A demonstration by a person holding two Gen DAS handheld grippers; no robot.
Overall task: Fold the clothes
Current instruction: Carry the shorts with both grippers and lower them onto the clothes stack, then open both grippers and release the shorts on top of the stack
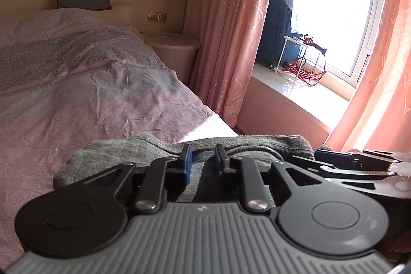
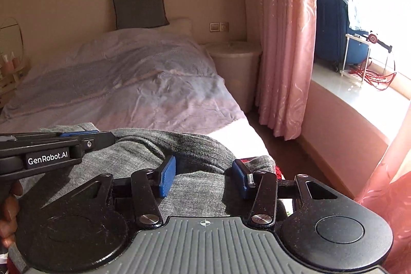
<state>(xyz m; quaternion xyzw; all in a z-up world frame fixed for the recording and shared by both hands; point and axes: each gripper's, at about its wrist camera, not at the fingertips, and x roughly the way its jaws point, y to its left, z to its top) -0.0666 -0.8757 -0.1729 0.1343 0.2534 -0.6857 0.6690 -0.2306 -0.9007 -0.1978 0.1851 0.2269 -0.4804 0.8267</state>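
While a grey knitted garment (image 1: 143, 153) lies bunched at the near end of the bed (image 1: 90, 94), partly in the patch of sun by the mattress edge, both claws are held low over it, side by side. The left claw (image 1: 203, 161) is seen with its blue pads (image 1: 187, 163) narrowly parted; a ridge of the grey knit rises just ahead of them, but whether cloth is actually pinched between them cannot be told from this view. The right claw (image 2: 204, 177) stands clearly released, its pads (image 2: 167, 180) set apart with the grey cloth lying flat and loose beneath the gap, nothing being pressed. A rolled fold of the garment (image 2: 185, 145) runs across just beyond the right claw's fingertips, and something red (image 2: 278, 167) peeps out at its right end. The step in hand is judged to be an early one: an edge or corner is being sought so that the garment can be spread or doubled over. For the next move, a firm bite on the cloth would be needed from each claw at matching points, after which the fabric would have to be lifted and drawn taut before any fold is laid.
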